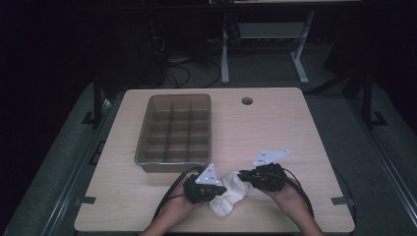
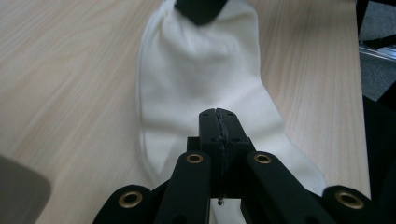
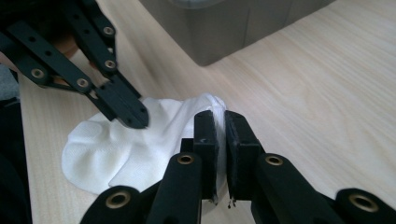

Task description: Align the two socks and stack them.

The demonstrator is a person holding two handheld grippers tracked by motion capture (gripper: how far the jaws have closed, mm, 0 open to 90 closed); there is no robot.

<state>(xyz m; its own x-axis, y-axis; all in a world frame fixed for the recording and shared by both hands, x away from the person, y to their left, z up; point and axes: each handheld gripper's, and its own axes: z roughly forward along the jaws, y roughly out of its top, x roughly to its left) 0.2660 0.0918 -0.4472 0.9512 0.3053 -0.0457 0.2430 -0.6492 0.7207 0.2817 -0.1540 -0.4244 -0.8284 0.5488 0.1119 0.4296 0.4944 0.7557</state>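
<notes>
A white sock [image 1: 227, 197] lies crumpled on the wooden table near its front edge. My left gripper [image 1: 221, 192] reaches it from the left, jaws pressed together, and the cloth gathers in folds at its tip. In the left gripper view the closed jaws [image 2: 218, 115] sit over the sock [image 2: 201, 70]. My right gripper [image 1: 242, 175] comes in from the right. In the right gripper view it [image 3: 220, 117] is shut on the sock's raised edge, with white fabric [image 3: 116, 149] pinched between the pads. The left gripper [image 3: 134, 116] shows there too, tip on the sock.
A grey plastic tray [image 1: 142, 160] with several compartments stands behind the sock at left of centre, and its wall [image 3: 233, 32] shows in the right gripper view. A round cable hole [image 1: 247, 101] sits at the table's far edge. Bare tabletop [image 1: 285, 128] lies to the right.
</notes>
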